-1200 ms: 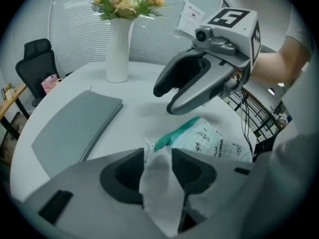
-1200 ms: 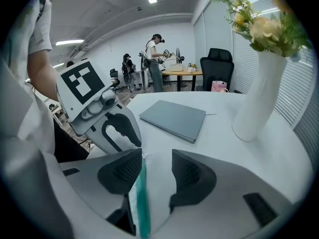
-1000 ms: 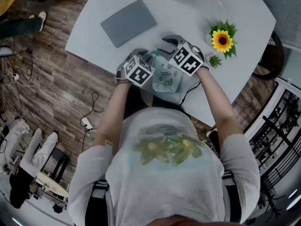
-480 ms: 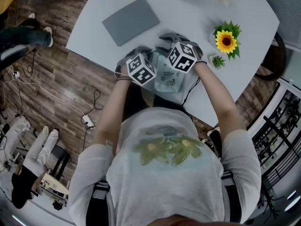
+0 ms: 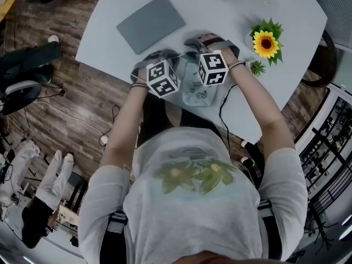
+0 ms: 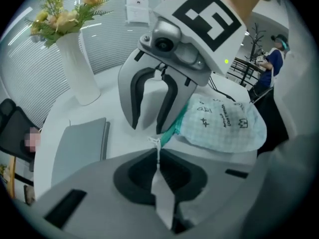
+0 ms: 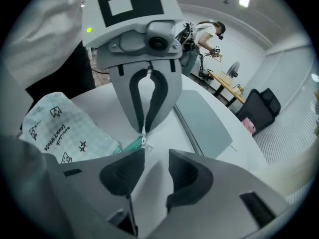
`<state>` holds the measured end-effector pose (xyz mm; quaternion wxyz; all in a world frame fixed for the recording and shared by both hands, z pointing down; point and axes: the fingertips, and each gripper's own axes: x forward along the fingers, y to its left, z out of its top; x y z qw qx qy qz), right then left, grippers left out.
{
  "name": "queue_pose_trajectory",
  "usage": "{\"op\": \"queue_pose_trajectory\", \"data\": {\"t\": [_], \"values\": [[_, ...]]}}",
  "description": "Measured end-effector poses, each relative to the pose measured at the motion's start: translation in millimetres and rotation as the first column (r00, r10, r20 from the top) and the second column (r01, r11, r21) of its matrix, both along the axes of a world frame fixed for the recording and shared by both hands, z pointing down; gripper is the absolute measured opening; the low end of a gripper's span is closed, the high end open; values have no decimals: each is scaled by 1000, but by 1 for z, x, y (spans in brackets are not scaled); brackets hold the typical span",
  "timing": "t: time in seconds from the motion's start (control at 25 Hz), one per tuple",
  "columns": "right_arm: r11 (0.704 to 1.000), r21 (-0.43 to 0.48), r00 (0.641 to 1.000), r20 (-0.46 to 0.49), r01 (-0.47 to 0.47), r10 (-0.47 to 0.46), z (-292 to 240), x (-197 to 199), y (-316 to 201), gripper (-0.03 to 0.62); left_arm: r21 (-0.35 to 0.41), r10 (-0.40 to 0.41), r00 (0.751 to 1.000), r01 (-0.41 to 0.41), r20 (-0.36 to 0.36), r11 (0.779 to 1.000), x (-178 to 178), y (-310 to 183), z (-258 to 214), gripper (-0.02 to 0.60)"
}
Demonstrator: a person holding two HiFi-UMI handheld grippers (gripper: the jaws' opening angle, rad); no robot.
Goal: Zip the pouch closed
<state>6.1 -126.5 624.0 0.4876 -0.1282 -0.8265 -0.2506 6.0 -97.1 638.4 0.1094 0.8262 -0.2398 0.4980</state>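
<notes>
The pale mint checked fabric pouch [image 5: 196, 94] lies on the round white table [image 5: 220, 10]. At its teal zipper end, the left gripper [image 6: 158, 156] is clamped on the small zipper pull [image 6: 155, 142]. Just beside that end, the right gripper [image 7: 155, 158] has jaws spread, just closing, with nothing between.

Head view looks steeply down; both gripper views, close in, share the pouch [image 6: 224, 123]

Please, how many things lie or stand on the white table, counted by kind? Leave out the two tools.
pouch: 1
laptop: 1
flowers and plants: 3 (sunflower, small plant, vase)
Total: 5
</notes>
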Motion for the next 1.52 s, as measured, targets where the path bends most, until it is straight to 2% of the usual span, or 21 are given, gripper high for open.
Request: {"op": "queue_pose_trajectory", "data": {"t": [0.2,0.32,0.8,0.96,1.08,1.32,1.52], "values": [[989,30,988,-58,142,-140,6,1,9,129,17,75,997,-75,-1,997,1,-4,1,21],[980,40,977,-95,194,-190,9,2,12,94,11,97,995,-97,-3,995,1,-3,1,21],[981,-69,968,-164,179,-188,12,0,13,49,-23,115,993,-115,-15,993,3,-3,4,21],[973,-131,948,-234,188,-214,13,5,16,25,-41,86,995,-88,-46,995,4,-4,3,21],[972,-147,944,-249,186,-218,14,7,18,25,-60,48,997,-51,-55,997,3,-4,3,21],[977,-206,971,-217,59,-104,13,6,15,25,-108,-72,997,69,-20,992,3,-8,6,21],[976,-218,987,-161,-8,-28,9,7,15,20,-168,-151,987,140,-55,976,2,-10,5,21]]}}
